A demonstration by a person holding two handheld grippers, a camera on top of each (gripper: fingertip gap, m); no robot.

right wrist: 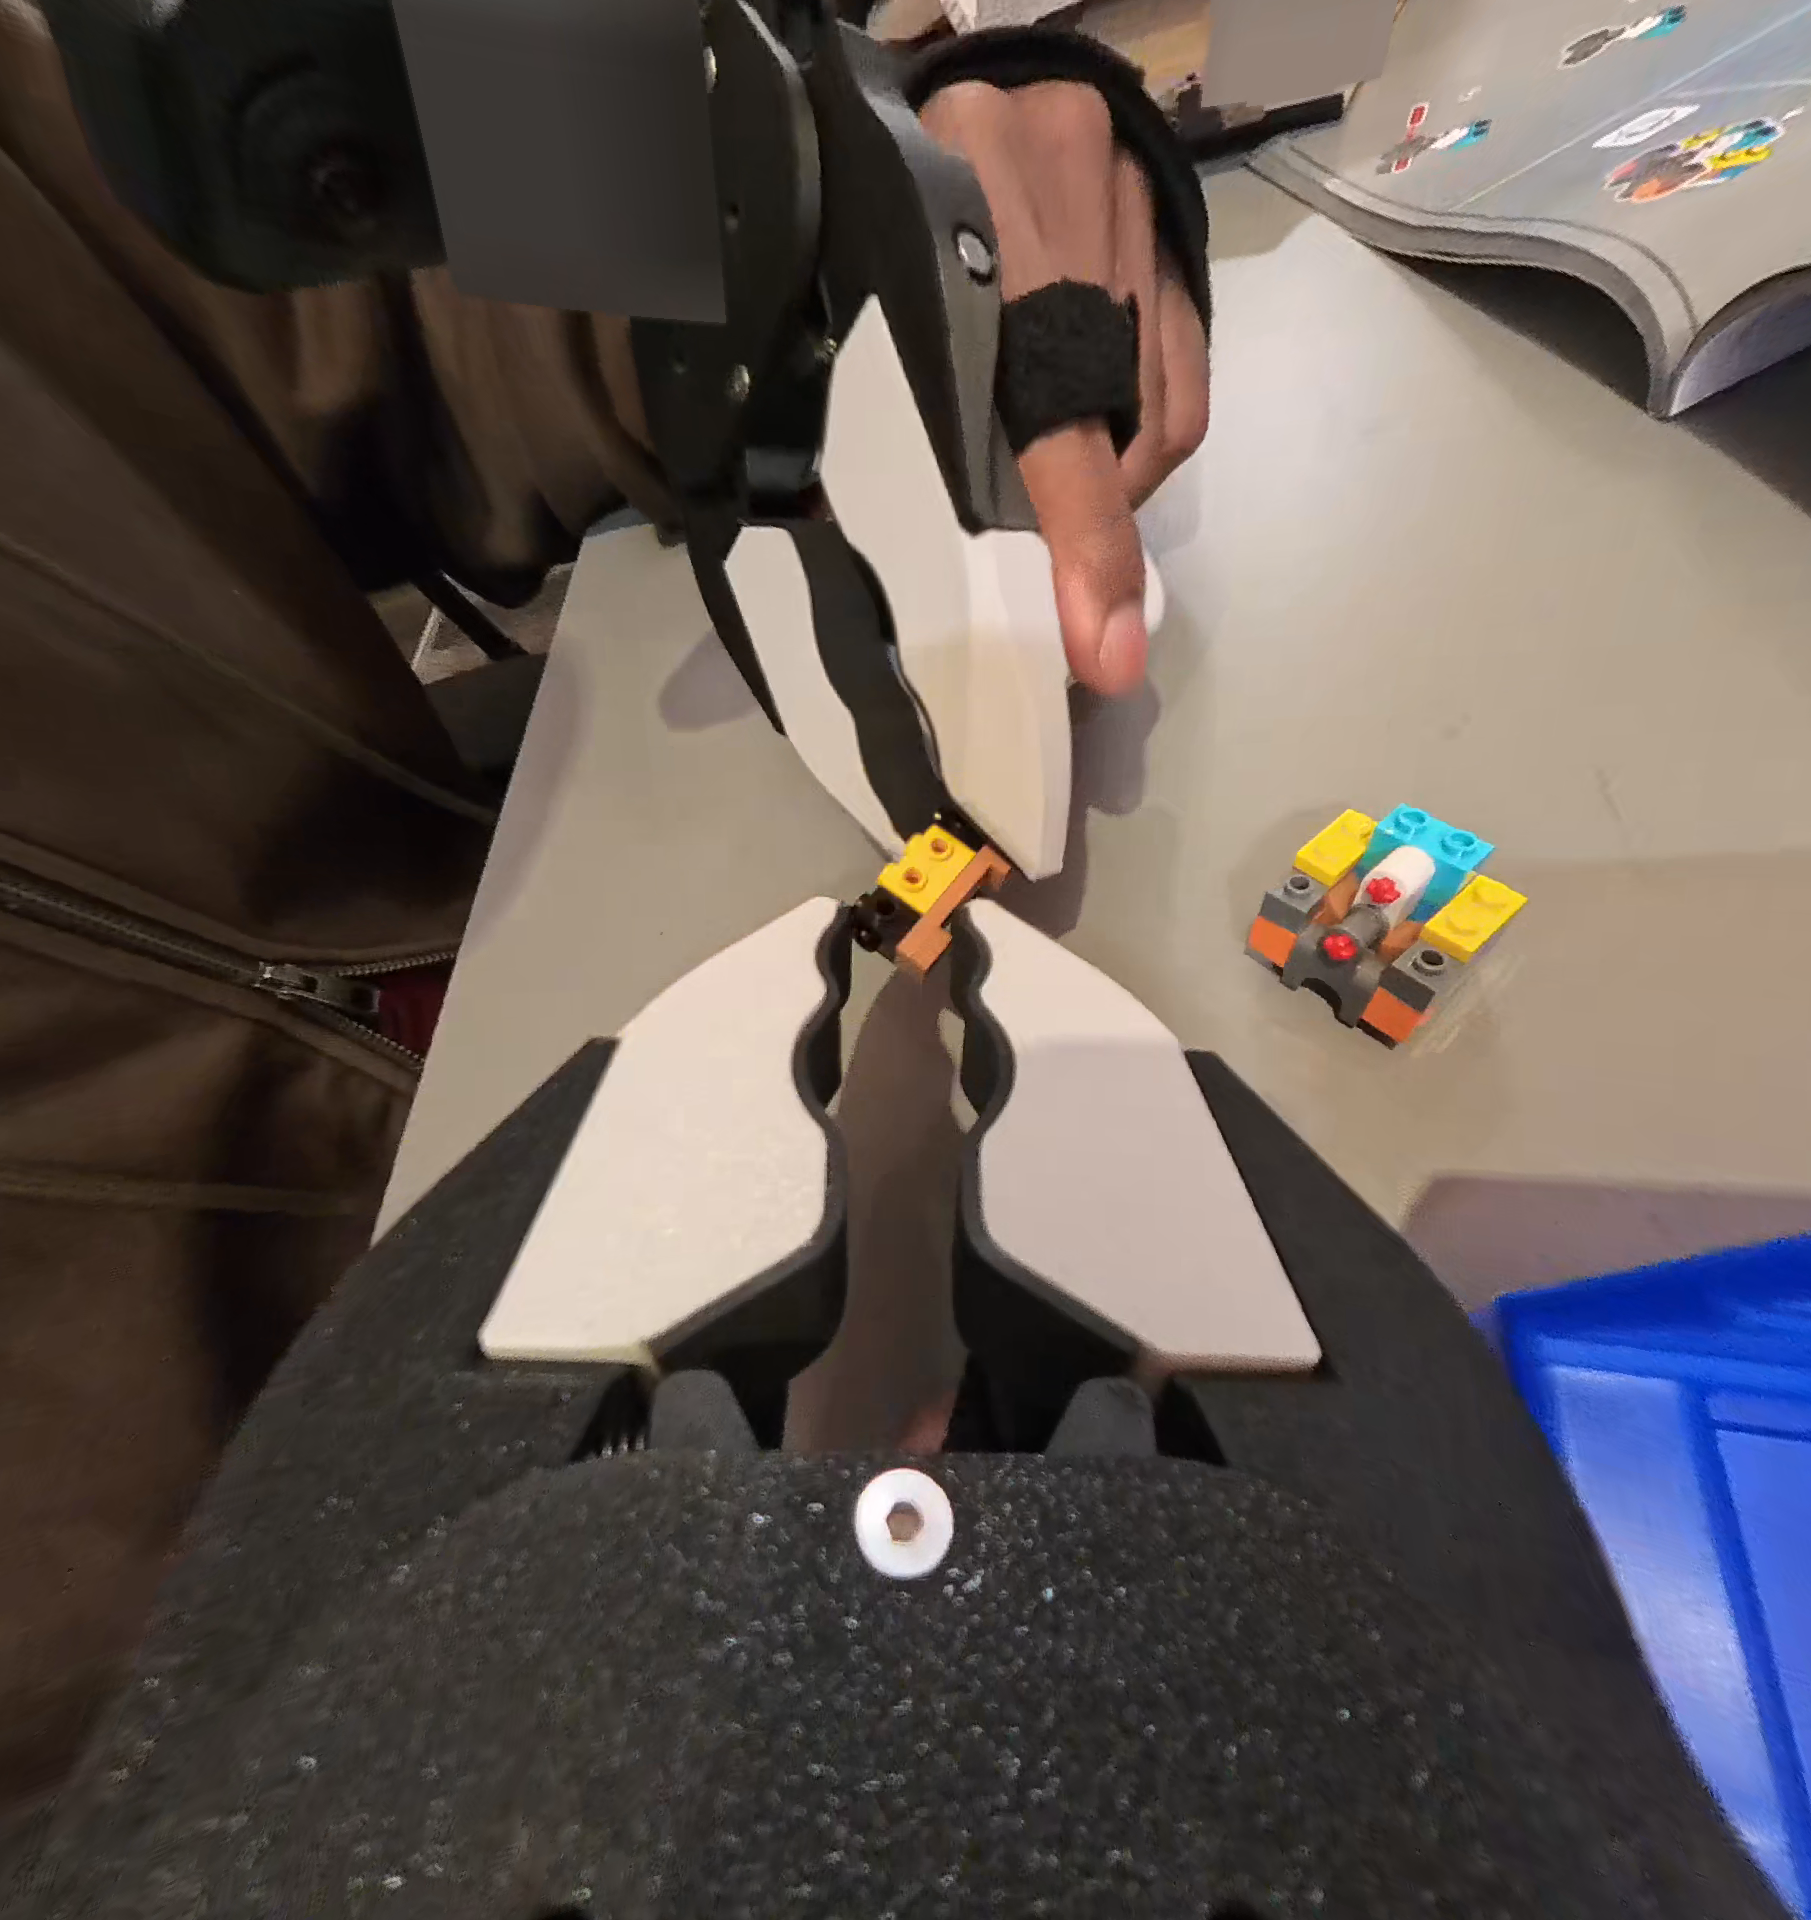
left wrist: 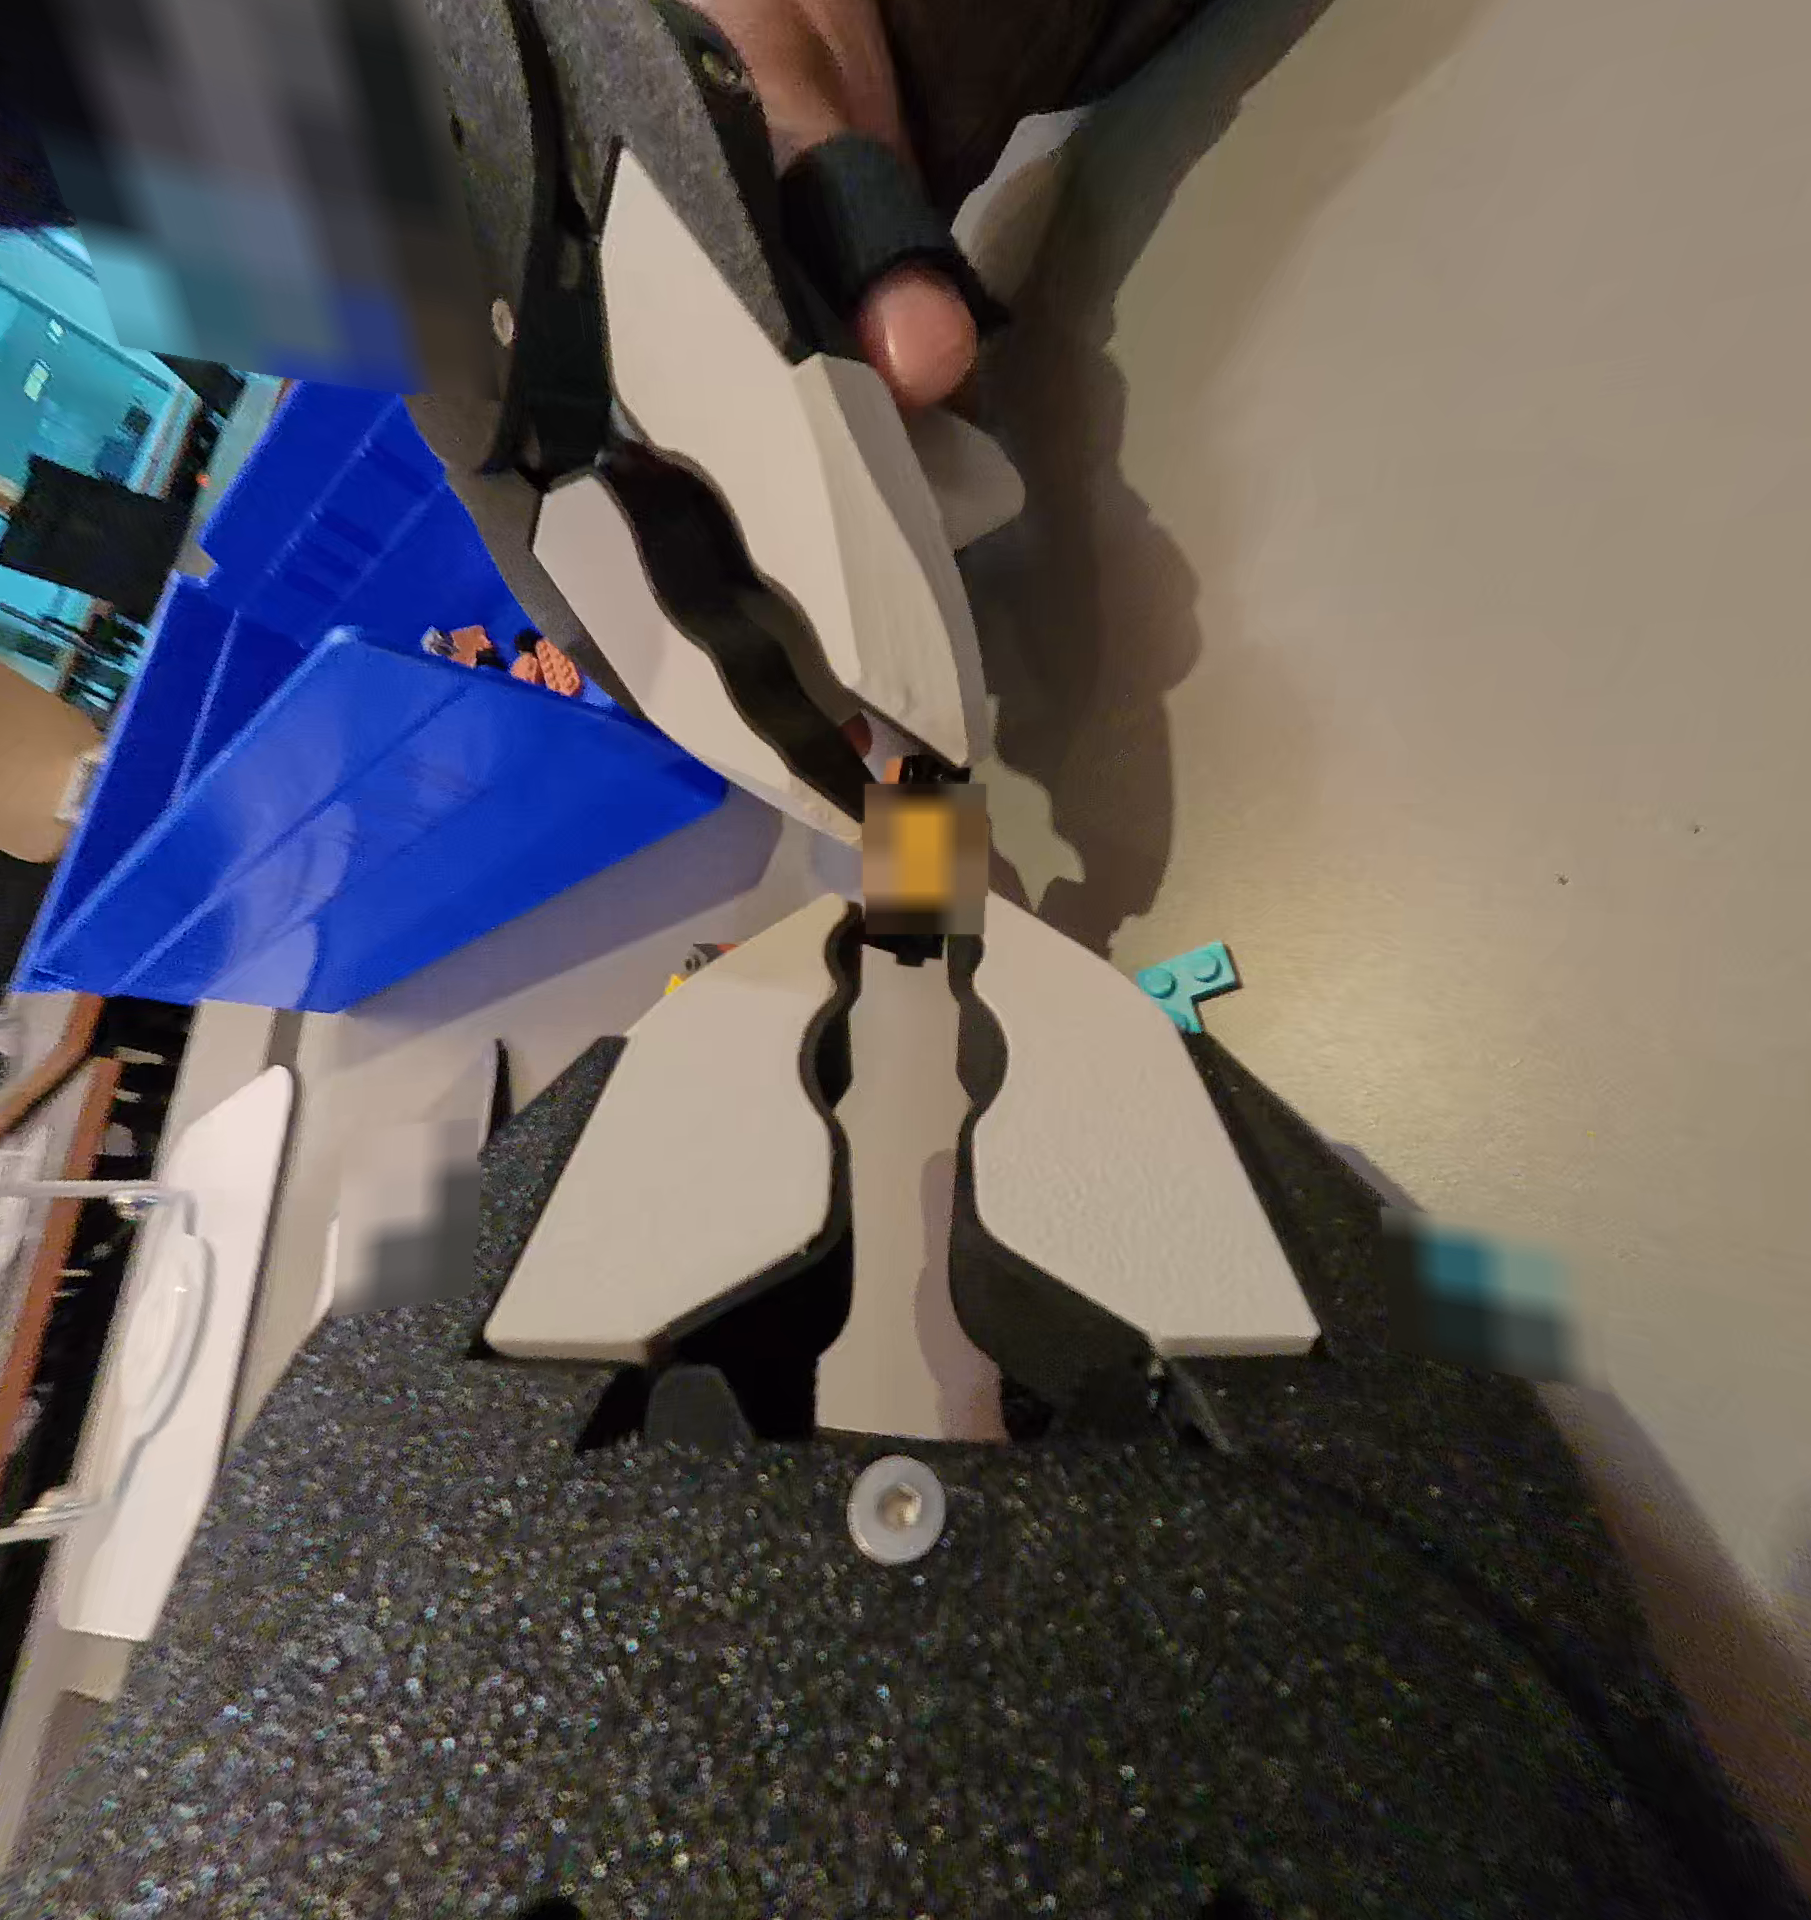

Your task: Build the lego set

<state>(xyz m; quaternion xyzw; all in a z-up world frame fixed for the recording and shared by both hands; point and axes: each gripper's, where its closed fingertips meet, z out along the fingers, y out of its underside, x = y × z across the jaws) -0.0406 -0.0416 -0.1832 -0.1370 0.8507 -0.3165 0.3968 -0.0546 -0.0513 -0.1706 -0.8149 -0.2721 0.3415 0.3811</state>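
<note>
No readable text, brand or number anywhere. Open booklet [right wrist: 1566, 197] at table's far edge carried only coloured brick diagrams; any print on its pages was too small to make out.

Glossy plastic bin [left wrist: 361, 821], grainy matt claw [right wrist: 906, 930] housing.

the small lego cluster [right wrist: 927, 899] shows yellow, brown and black. the built lego model [right wrist: 1384, 925] is mixed — yellow, turquoise, orange, grey, a white piece, red dots. the bin [right wrist: 1690, 1455] is bright blue; a loose plate [left wrist: 1187, 982] is turquoise. gripper fingers [right wrist: 1077, 1174] are pale grey, edged black — the table [right wrist: 1400, 623] grey.
</note>
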